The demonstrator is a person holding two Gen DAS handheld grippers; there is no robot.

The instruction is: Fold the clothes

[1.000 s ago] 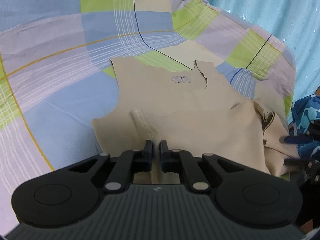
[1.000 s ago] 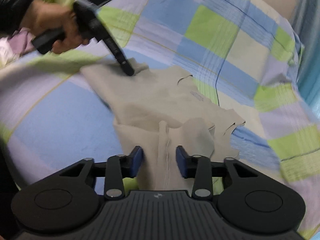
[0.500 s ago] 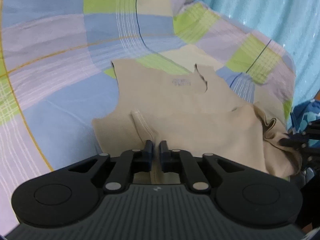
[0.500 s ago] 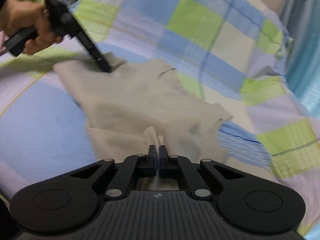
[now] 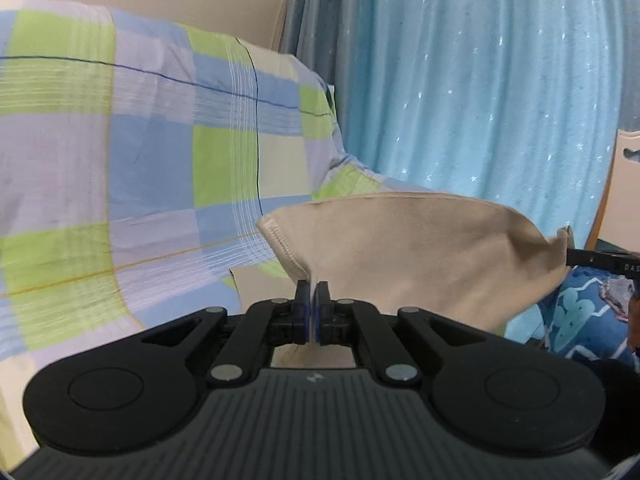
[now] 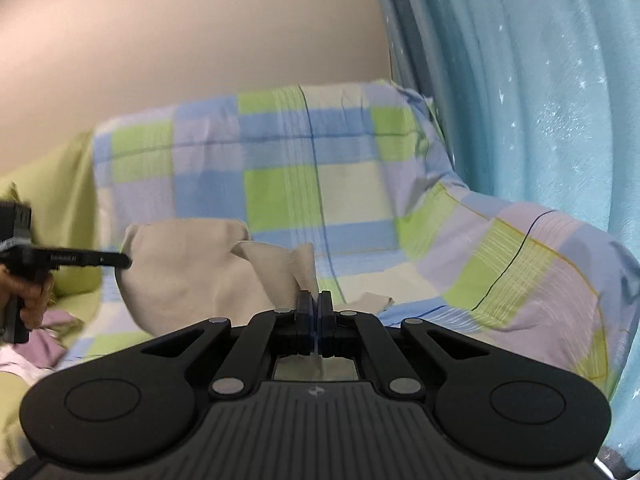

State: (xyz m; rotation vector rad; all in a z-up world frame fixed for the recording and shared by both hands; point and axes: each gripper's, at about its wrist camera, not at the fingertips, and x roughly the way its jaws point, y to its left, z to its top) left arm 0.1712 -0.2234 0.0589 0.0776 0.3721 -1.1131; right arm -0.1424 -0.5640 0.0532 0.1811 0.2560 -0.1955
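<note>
A beige sleeveless top (image 5: 420, 248) hangs in the air, stretched between both grippers above the checked bedsheet (image 5: 120, 160). My left gripper (image 5: 312, 292) is shut on its stitched hem corner. My right gripper (image 6: 315, 300) is shut on the other corner of the top (image 6: 188, 272). The right gripper's tip shows at the far right of the left wrist view (image 5: 600, 260), pinching the fabric. The left gripper shows at the left of the right wrist view (image 6: 80, 259), held by a hand. The lower part of the top is hidden behind the gripper bodies.
A light blue starred curtain (image 5: 480, 80) hangs to the right. A blue patterned cloth (image 5: 580, 316) lies low at the right. A purple garment (image 6: 52, 332) and a green cover (image 6: 60, 200) lie at the left. A beige wall (image 6: 200, 40) is behind.
Both grippers have lifted the beige top off the sheet into the air. The right gripper closed on the fabric between the earliest frame and half a second ago. The views now tilt up toward the wall and curtain.
</note>
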